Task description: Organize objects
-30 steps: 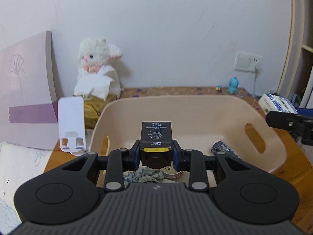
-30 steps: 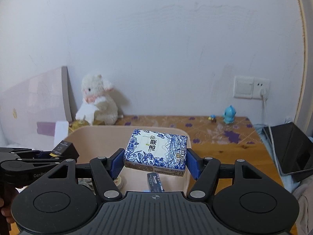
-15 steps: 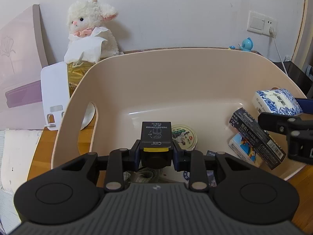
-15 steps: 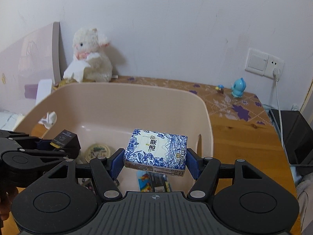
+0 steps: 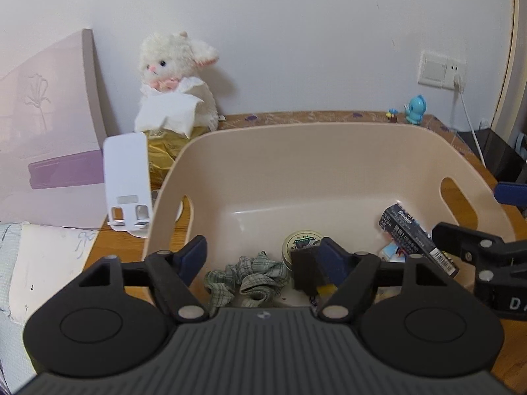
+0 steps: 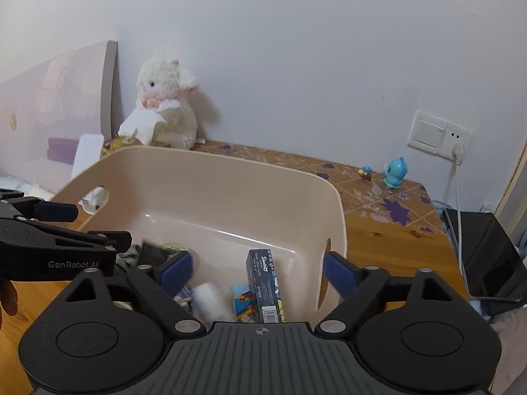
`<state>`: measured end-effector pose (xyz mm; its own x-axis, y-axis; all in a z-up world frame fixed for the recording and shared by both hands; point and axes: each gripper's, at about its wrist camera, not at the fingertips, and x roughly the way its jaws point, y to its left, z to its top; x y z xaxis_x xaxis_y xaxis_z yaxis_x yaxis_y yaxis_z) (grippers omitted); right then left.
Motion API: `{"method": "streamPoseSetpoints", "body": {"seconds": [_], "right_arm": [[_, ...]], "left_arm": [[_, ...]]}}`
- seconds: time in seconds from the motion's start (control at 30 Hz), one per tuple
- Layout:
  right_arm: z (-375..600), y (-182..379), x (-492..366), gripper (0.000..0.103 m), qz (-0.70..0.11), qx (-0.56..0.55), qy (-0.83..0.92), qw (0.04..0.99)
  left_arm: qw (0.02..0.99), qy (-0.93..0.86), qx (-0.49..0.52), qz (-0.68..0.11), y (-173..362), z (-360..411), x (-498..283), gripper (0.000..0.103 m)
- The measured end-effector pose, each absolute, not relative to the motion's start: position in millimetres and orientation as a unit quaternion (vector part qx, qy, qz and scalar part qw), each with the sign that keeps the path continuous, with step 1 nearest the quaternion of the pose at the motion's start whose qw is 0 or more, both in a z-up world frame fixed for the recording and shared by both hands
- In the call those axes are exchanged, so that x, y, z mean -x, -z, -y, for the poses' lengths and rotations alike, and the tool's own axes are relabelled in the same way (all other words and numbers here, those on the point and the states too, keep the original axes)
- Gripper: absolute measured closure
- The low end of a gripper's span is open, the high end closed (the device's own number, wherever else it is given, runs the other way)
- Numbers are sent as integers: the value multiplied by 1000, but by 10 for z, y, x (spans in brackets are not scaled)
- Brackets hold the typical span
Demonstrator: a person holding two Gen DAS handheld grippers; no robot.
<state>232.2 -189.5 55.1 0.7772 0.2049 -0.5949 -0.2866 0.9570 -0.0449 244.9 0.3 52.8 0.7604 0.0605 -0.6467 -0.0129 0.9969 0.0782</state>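
A beige plastic bin (image 5: 329, 151) stands on the wooden table; it also shows in the right wrist view (image 6: 214, 191). My left gripper (image 5: 263, 256) is open over its near left part. A small black box (image 5: 306, 271) lies loose by its right finger, blurred. My right gripper (image 6: 253, 270) is open and empty over the bin's near right part. A blurred white pack (image 6: 210, 299) lies below it. In the bin lie a checked scrunchie (image 5: 250, 279), a round tin (image 5: 301, 243), a dark long box (image 6: 263, 286) and a colourful card (image 6: 242, 302).
A white plush lamb (image 5: 178, 82) with tissues sits at the back left by a pink board (image 5: 46, 125). A white phone stand (image 5: 126, 177) stands left of the bin. A blue figurine (image 6: 393, 171) and a wall socket (image 6: 439, 136) are at the back right. A dark tablet (image 6: 487, 250) lies far right.
Both grippers have opened. The black box has left my left gripper and the blue-patterned tissue pack has left my right gripper; both are down in the bin.
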Motion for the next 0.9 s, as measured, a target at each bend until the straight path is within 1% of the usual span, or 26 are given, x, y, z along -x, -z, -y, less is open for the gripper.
{"method": "streamPoseSetpoints", "body": {"seconds": [0.07,0.13,0.3,0.6,0.9], "right_arm": [[1932,-599,-2255,3,-305,56,-134,941],[1967,-642,-2169,0,-298,50,-136,944],[2030,-716,-1950,0,-290,39,-137,946],[2100,-802,-1539,0,-290,31,-135,947],[2121,-668,-1129,0,-301,24,-137,943]], "left_arm": [[940,-20,-35,-338,-578,-2,-2364,20],[943,-21,-37,-331,-622,-15,-2271,18],[948,-17,-20,-318,-693,-68,-1969,16],[950,-31,-19,-310,-761,-202,-1470,16],[951,-27,-15,-306,-706,-257,-1007,16]]}}
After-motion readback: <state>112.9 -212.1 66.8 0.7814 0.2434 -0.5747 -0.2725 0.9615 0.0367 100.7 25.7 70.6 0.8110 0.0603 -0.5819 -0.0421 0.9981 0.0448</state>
